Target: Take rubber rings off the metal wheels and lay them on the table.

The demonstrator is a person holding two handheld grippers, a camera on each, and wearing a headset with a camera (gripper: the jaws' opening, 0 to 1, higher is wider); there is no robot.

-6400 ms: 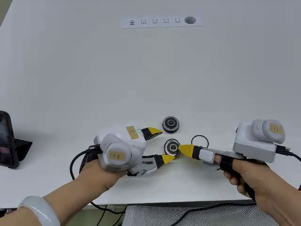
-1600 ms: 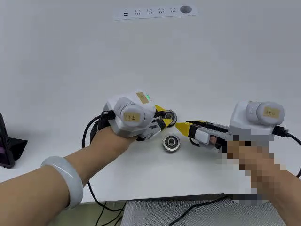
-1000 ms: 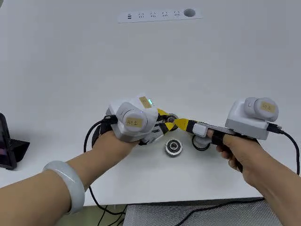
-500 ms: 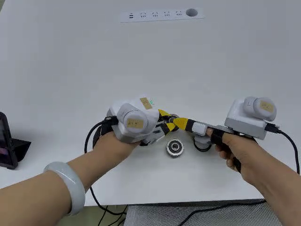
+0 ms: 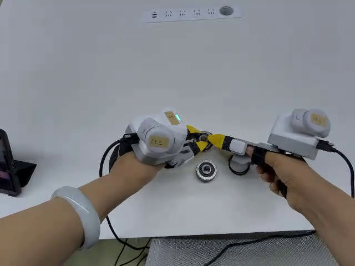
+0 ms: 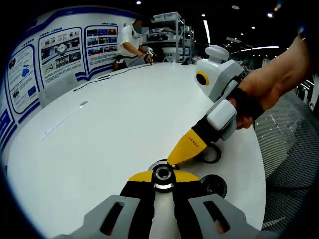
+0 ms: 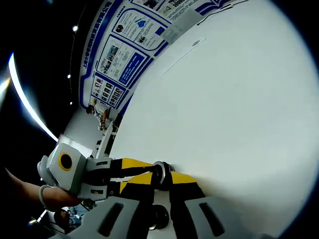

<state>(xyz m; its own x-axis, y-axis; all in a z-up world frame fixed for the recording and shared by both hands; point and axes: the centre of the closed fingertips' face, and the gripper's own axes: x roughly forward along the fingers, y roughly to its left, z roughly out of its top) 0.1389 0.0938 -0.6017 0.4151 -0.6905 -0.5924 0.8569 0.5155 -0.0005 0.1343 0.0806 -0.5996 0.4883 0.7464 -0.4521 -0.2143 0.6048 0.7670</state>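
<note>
Head view puts the whole job in front of me: the left gripper [image 5: 195,143] is clenched on the held wheel [image 5: 203,137], lifted just clear of the table [image 5: 249,83]. The right gripper [image 5: 213,140] comes in from the right with its yellow tips meeting that wheel. Near them, the second wheel [image 5: 206,170] lies flat on the table. Just to its right lies the loose ring [image 5: 238,173], partly under the right gripper's body.

So I'd judge one rubber ring is off and laid down, and the second wheel is probably the stripped one, though it is too small for me to be sure. The held wheel seems to have its dark band still on, so peeling it and setting it down is what remains.

Left gripper view gives what the head view hides behind the casings. The wheel sits squarely between the left jaws, and the right gripper's tips, drawn together to a single wedge, touch the wheel's rim. Whether they have any rubber pinched, I cannot tell.

Right gripper view shows the same meeting from the other side, with the wheel at its own tips. Only the head view lays out how the loose ring and the second wheel sit on the table.
</note>
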